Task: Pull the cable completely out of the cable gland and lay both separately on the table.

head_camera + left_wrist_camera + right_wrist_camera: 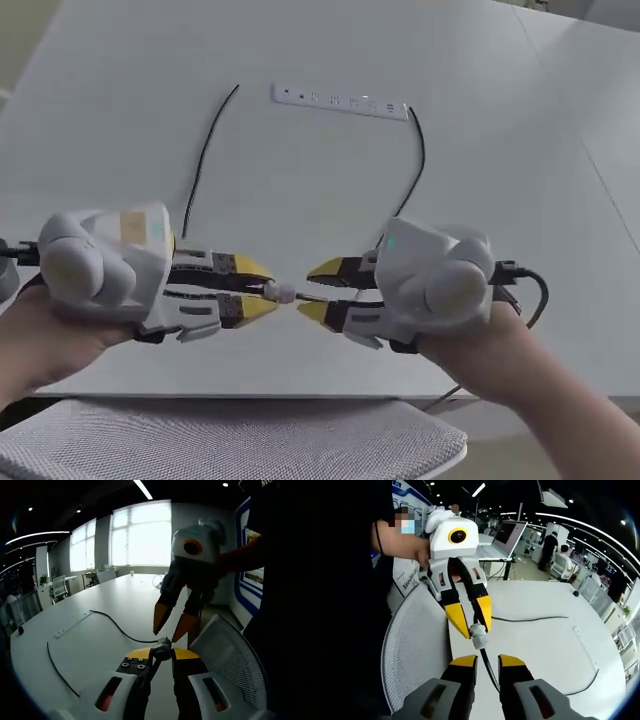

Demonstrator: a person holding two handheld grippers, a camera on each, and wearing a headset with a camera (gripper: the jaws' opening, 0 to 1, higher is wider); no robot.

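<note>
Above the table's (300, 60) near edge, the left gripper (160, 655) had its jaws clamped on the cable gland (479, 636). The right gripper (487, 661) held its jaws apart, straddling the threaded cable (117, 630). A weak pinch there could slip during pulling.

The left gripper (268, 290) and right gripper (308, 290) are finished in white with yellow jaws. The cable (487, 664) is sheathed in black and the cable gland (281, 293) moulded in off-white. The table (300, 180) is finished plain white.
</note>
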